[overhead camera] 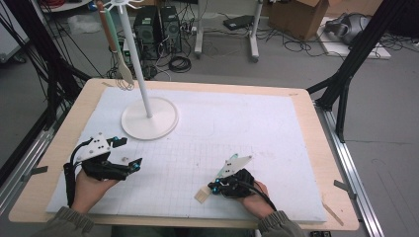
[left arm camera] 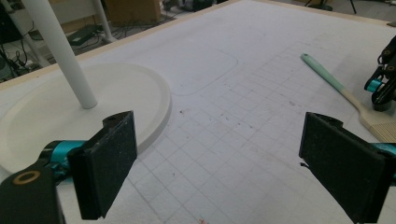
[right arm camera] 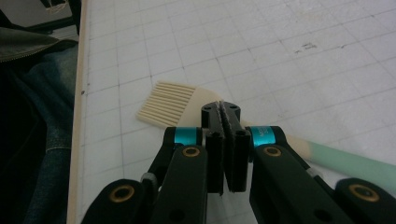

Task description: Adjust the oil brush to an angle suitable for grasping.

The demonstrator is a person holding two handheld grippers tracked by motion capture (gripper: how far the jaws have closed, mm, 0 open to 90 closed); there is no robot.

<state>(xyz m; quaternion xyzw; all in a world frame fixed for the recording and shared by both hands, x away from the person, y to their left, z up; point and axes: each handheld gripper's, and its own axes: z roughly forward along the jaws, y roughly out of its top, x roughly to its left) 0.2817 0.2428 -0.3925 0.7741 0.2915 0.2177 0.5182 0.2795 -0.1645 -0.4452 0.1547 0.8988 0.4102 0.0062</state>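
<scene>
The right gripper (right arm camera: 226, 116) is held closed just above the brush (right arm camera: 180, 105), near the table's near edge. The left gripper (left arm camera: 215, 163) is held wide apart near the stand (left arm camera: 116, 88).

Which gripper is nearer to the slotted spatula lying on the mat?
Right. The right gripper, jaws together, sits directly over the slotted spatula near the mat's front edge. The left gripper, jaws apart, is well off to the spatula's left, close to the white stand base.

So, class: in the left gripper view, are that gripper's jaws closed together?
No, the left gripper has its two jaws standing wide apart over bare mat.
</scene>
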